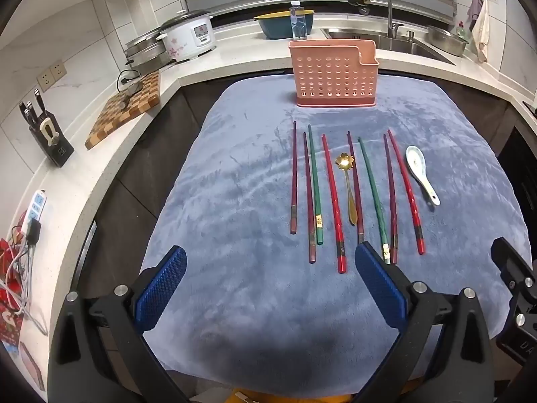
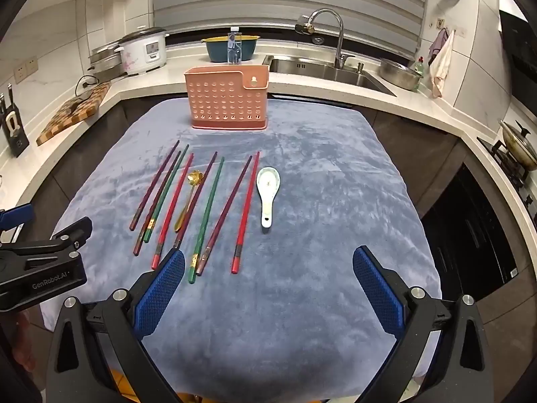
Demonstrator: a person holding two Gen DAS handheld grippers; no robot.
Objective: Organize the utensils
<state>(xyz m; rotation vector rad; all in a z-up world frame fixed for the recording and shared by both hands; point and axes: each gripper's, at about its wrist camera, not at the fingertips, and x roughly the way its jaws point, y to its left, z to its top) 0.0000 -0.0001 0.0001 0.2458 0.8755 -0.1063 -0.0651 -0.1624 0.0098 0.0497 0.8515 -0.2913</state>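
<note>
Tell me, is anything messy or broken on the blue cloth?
Nothing looks broken or spilled. The chopsticks lie in a row that is a bit uneven, with the gold spoon tucked among them and the white spoon at the right end. The pink holder stands upright and looks empty. Both grippers are open, holding nothing.

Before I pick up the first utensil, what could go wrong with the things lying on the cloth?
1. The chopsticks lie close together, some nearly touching, so the open left gripper may catch two or push a neighbour.
2. The gold spoon lies between two chopsticks; the fingers may not fit around it.
3. The pink holder looks light and stands free on the soft blue cloth, so it might tip when a utensil is dropped in.
</note>
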